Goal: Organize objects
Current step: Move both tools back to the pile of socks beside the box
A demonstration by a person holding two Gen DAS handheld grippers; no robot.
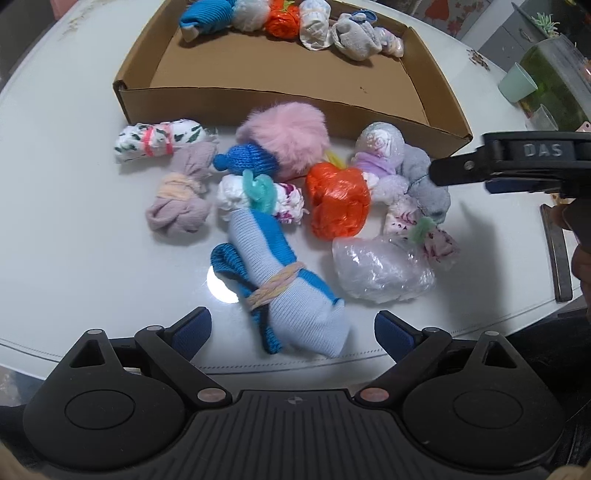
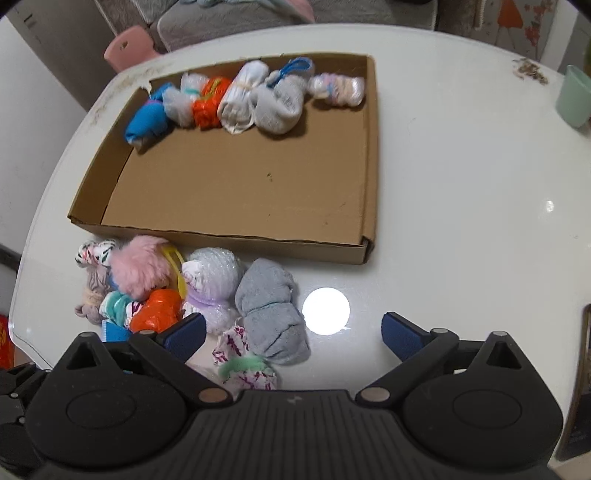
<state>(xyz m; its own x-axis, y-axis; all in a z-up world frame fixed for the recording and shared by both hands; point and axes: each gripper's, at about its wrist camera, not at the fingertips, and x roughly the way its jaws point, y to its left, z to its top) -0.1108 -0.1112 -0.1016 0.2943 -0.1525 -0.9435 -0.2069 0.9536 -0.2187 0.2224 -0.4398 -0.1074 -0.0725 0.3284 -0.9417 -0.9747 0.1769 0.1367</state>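
Note:
A shallow cardboard box (image 1: pixel 295 101) (image 2: pixel 207 236) lies on the white table, with a row of several tied bundles (image 2: pixel 243 99) (image 1: pixel 291 22) along its far wall. In front of it lies a pile of bundles: a pink fluffy one (image 1: pixel 288 142) (image 2: pixel 142 271), an orange one (image 1: pixel 338 205) (image 2: pixel 157 310), a grey one (image 2: pixel 269 310) (image 1: pixel 430 194), a clear plastic one (image 1: pixel 382 271), a blue sock roll (image 1: pixel 280 291). My left gripper (image 1: pixel 293 332) is open, with the sock roll's near end between its fingers. My right gripper (image 2: pixel 293 330) is open above the grey bundle; it also shows in the left wrist view (image 1: pixel 517 162).
A mint green cup (image 1: pixel 517 85) (image 2: pixel 574 98) stands at the table's right side beside a green glass tank (image 1: pixel 554 74). A pink chair back (image 2: pixel 127 50) stands beyond the table's far edge. A dark flat object (image 1: pixel 559 251) lies at the table's right edge.

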